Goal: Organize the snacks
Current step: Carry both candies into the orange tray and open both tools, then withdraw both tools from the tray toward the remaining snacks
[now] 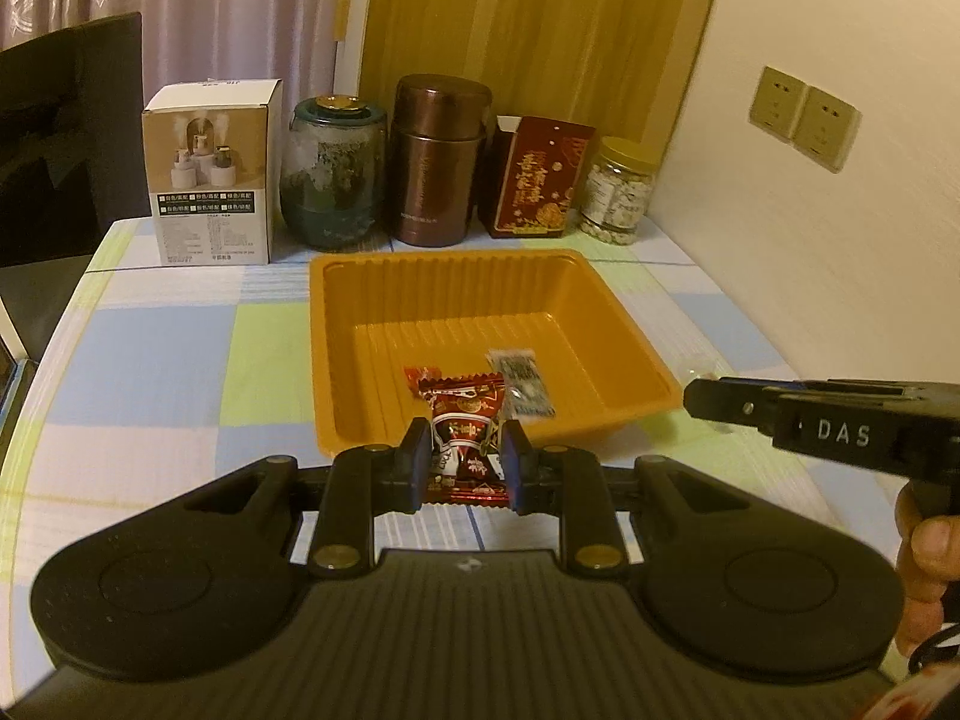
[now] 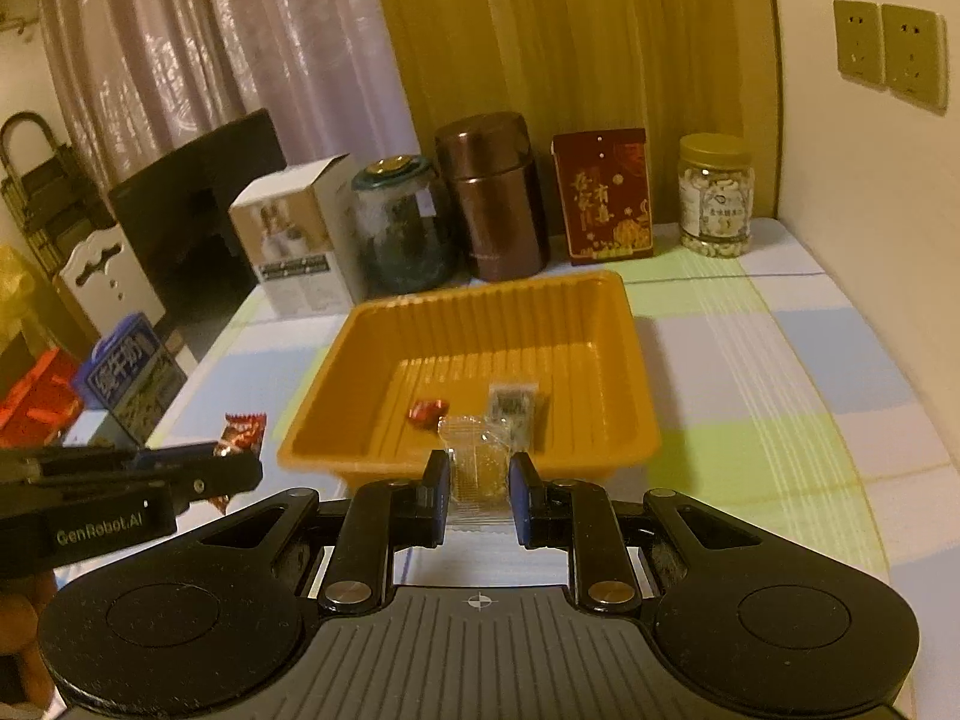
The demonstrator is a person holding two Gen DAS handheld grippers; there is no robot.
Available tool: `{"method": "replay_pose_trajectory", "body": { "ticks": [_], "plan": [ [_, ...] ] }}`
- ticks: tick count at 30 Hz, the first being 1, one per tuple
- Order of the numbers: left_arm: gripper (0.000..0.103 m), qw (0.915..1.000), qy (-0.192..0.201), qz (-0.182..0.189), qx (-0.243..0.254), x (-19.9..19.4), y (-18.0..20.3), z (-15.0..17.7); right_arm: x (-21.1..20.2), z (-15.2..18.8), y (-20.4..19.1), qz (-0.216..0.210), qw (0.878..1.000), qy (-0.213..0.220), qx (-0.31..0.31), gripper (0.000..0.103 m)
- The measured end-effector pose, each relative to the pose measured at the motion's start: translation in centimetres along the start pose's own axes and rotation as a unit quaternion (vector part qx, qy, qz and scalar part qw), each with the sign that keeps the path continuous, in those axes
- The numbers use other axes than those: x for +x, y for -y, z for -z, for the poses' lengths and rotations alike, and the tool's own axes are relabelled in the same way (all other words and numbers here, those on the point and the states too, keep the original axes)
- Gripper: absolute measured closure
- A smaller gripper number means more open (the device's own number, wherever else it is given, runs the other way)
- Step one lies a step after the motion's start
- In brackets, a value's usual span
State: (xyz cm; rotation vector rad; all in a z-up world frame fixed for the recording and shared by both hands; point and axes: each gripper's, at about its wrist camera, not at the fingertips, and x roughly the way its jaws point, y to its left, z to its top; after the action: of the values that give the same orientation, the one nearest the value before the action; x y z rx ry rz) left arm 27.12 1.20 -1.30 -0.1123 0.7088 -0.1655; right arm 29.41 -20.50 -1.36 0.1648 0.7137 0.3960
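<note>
An orange plastic tray (image 1: 336, 360) (image 2: 636, 372) stands on the checked tablecloth. In it lie a small red candy (image 1: 413, 377) (image 2: 427, 411) and a clear packet with dark print (image 1: 523, 381) (image 2: 511, 402). My left gripper (image 1: 462, 459) is shut on a dark red snack packet (image 1: 465, 426), held in front of the tray's near rim; the packet also shows in the right wrist view (image 2: 243, 429). My right gripper (image 2: 478, 483) is shut on a clear packet with a yellow sweet (image 2: 477, 465), held at the tray's near rim.
Along the back stand a white carton (image 1: 213, 174), a glass jar (image 1: 336, 174), a brown canister (image 1: 438, 162), a red box (image 1: 537, 180) and a jar of nuts (image 1: 618, 192). A wall is at the right. A blue milk carton (image 2: 129, 375) is off the table's left.
</note>
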Motion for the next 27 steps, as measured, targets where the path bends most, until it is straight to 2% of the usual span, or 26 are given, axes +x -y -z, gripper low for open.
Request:
{"method": "replay_pose_trajectory", "body": {
  "ticks": [11,21,23,27],
  "plan": [
    [0.081,0.9999,-0.005,-0.006,-0.010,4.8,-1.4,-3.2,5.7,-3.9,2.3,0.010,1.000,-0.006,0.021,0.082],
    [0.080,0.9994,-0.018,-0.012,-0.027,8.4,-2.7,-3.3,8.4,-3.8,4.1,0.019,0.999,-0.021,0.042,0.082],
    [0.073,0.9989,-0.020,-0.013,-0.042,8.9,-3.2,-3.4,8.5,-3.8,4.3,0.020,0.999,-0.023,0.045,0.082],
    [0.072,0.9990,-0.015,-0.014,-0.040,8.6,-3.6,-3.4,8.5,-3.8,4.7,0.020,0.998,-0.022,0.048,0.082]
  ]
}}
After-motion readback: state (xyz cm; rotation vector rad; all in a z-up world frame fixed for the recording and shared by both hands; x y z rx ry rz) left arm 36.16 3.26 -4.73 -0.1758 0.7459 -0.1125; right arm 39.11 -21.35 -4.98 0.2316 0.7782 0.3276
